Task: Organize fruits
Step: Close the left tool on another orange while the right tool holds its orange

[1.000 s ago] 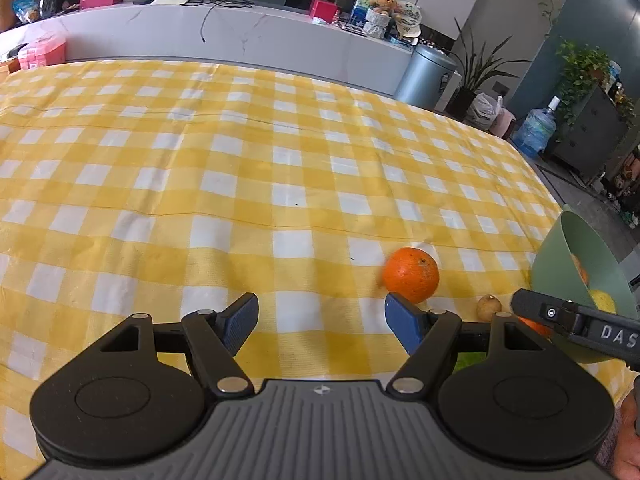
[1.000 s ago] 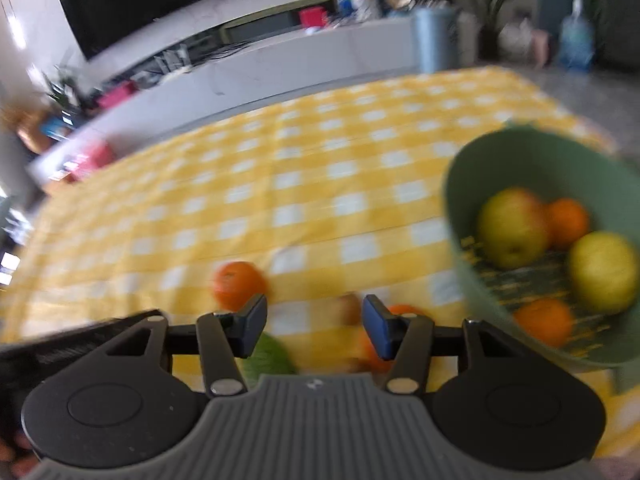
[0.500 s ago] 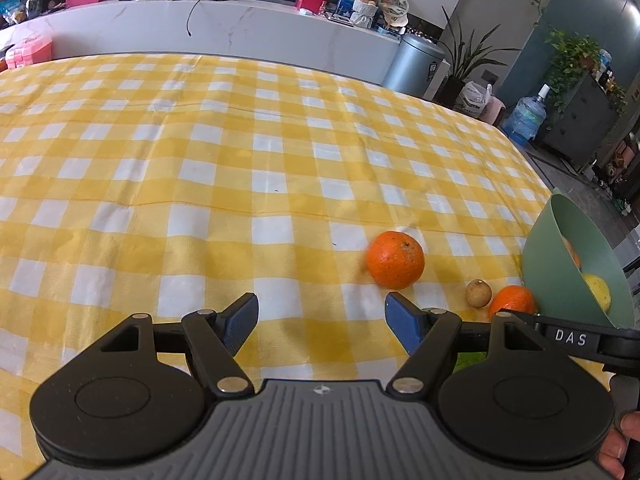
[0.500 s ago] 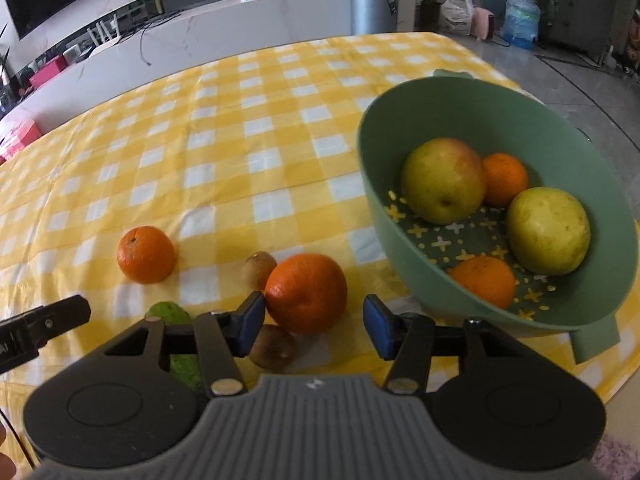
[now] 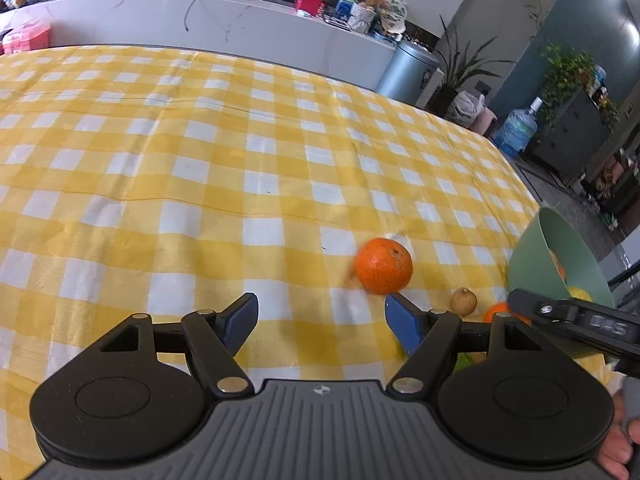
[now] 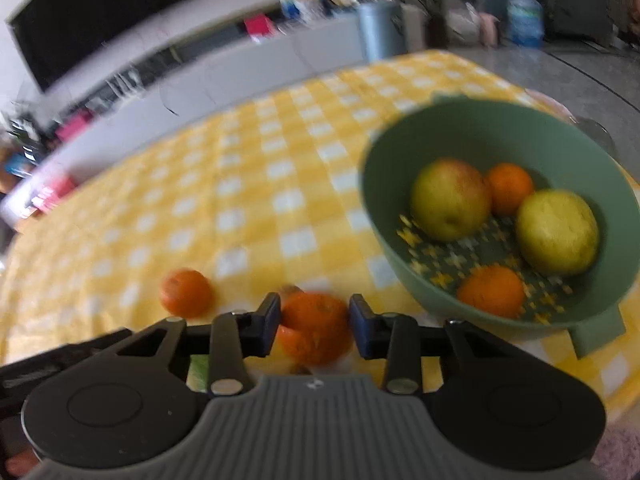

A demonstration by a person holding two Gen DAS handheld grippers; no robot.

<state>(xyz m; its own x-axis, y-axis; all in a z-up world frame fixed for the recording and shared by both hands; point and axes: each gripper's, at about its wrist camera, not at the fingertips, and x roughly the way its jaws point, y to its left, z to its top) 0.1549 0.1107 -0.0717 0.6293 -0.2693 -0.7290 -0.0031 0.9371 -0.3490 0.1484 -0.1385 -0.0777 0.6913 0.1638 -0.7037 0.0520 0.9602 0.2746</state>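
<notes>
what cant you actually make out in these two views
- Green fruit: left wrist view, mostly behind the left gripper's finger link; kind unclear.
- Small brown fruit: right wrist view, blurred, mostly behind the orange that the right gripper is closing on.
- Green bowl: left wrist view, contents mostly hidden by its own wall.
- Hand: left wrist view, cut off by the corner.

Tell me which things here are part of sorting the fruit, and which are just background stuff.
Part of the job:
green bowl with fruit inside
orange between the right gripper fingers
second orange on the cloth
small brown fruit
left gripper, open

Just background:
checked tablecloth
bin
water bottle
television
</notes>
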